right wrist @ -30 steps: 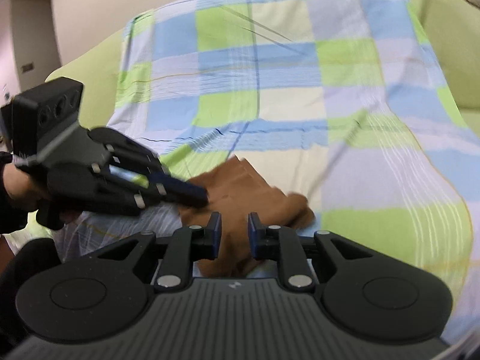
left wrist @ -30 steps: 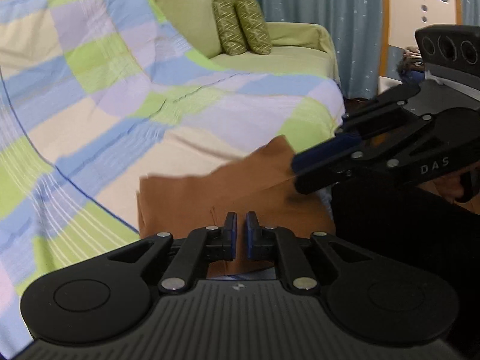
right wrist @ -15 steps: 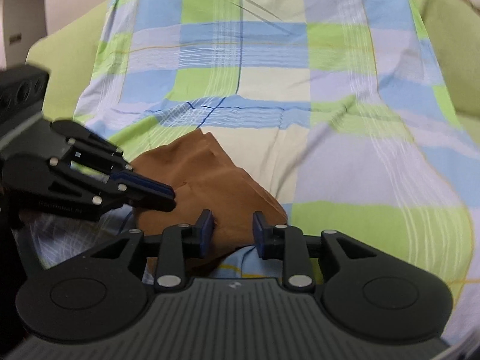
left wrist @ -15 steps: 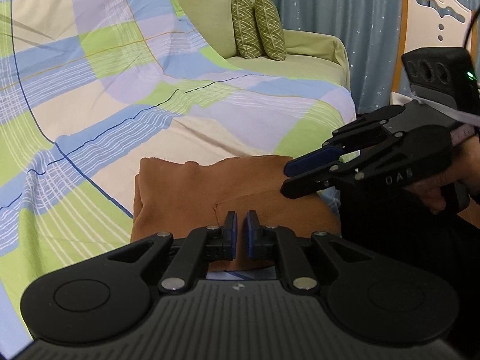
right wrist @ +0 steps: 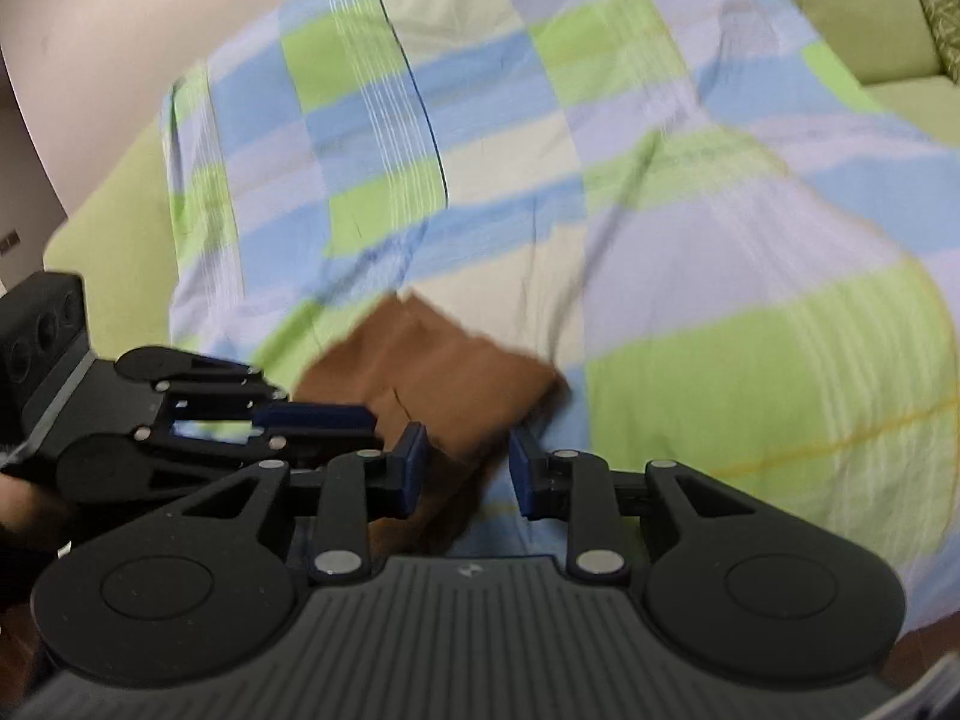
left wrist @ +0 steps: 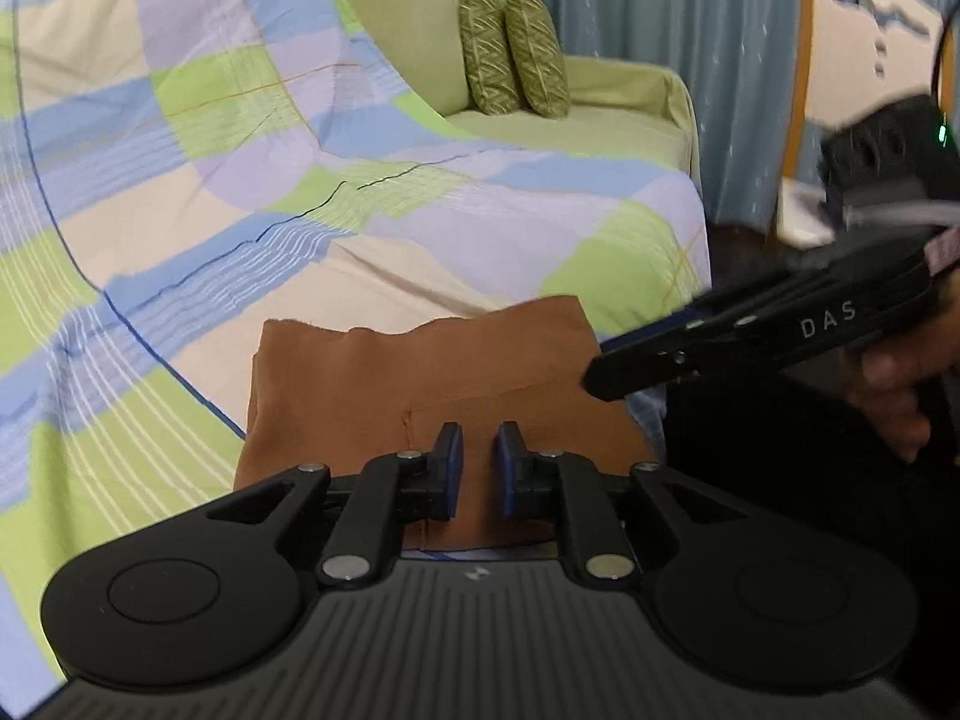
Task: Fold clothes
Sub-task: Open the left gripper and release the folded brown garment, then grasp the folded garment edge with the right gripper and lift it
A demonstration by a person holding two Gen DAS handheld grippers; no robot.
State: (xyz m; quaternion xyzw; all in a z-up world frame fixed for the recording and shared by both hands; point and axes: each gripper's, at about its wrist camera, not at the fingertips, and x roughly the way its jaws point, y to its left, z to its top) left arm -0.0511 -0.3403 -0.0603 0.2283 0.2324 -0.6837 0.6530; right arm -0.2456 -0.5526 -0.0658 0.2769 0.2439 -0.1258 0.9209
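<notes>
Brown folded garment (left wrist: 420, 396) lies flat near the front edge of a checked blue, green and cream sheet (left wrist: 252, 222) spread over a green sofa (left wrist: 576, 126), which carries two patterned cushions (left wrist: 513, 48). Left gripper (left wrist: 477, 465) hovers just over the garment's near edge, its jaws slightly parted and holding nothing. Right gripper (right wrist: 467, 462) sits at the garment's near corner with its jaws spread wide, cloth showing between them, ungripped.
</notes>
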